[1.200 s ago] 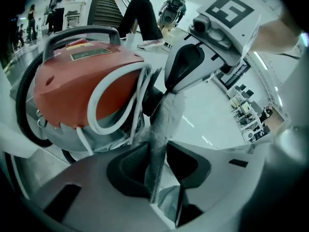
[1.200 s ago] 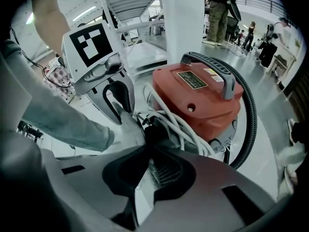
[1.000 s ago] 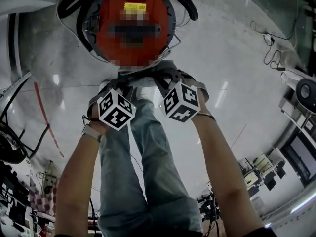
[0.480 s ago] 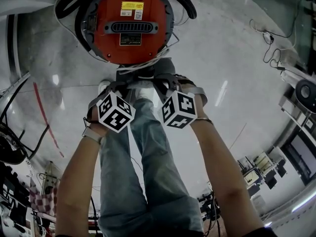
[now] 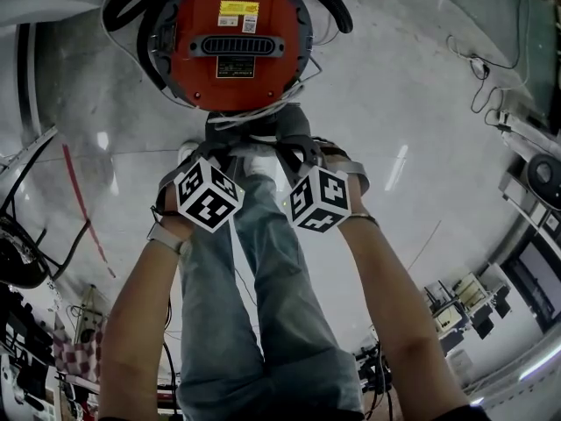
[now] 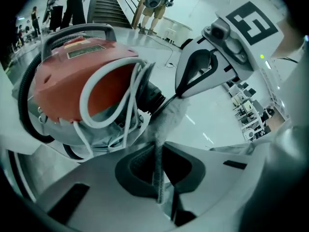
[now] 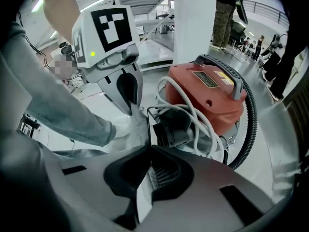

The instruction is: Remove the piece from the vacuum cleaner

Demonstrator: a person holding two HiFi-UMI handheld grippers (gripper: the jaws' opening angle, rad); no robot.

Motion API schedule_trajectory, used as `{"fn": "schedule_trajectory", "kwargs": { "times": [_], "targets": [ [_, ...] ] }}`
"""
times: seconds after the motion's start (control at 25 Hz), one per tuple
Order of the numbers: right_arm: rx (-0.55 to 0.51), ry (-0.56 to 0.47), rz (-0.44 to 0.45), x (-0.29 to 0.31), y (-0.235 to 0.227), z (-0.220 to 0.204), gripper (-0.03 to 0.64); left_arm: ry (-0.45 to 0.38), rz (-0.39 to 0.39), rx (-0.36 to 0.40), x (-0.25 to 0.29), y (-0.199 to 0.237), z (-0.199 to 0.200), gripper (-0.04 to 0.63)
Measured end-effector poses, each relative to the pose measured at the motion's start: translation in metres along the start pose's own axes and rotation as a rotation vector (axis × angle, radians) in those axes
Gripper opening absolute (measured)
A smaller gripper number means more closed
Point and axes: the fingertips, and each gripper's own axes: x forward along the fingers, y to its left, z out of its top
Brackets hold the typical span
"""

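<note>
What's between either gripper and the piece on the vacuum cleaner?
Nothing visible: the left gripper and the right gripper are each shut on the thin pale piece. White cord on the vacuum cleaner loops just beside it.

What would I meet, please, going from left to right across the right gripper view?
Leg → left gripper → vacuum cleaner → hose.

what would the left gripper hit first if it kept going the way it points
The left gripper is shut on the pale fuzzy piece; straight on along it, the black fitting on the red vacuum cleaner likely comes first, though depth is unclear.
</note>
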Motion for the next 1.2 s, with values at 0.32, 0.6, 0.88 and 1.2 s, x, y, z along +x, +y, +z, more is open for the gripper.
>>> {"fn": "schedule_trajectory", "kwargs": {
  "times": [0.32, 0.6, 0.88, 1.2],
  "targets": [
    [-0.018, 0.002, -0.002, 0.002, -0.002, -0.001, 0.035, 0.012, -0.082, -0.006, 0.004, -0.021, -0.002, 0.029],
    [-0.009, 0.014, 0.004, 0.005, 0.008, -0.003, 0.034, 0.025, -0.047, -0.007, 0.001, -0.009, -0.005, 0.029],
    [-0.021, 0.01, 0.006, 0.004, 0.009, -0.004, 0.033, 0.045, -0.087, 0.015, 0.001, -0.017, -0.008, 0.029],
    [0.022, 0.036, -0.009, 0.01, 0.009, -0.01, 0.037, 0.048, -0.111, -0.036, 0.005, -0.026, -0.004, 0.029]
  ]
}}
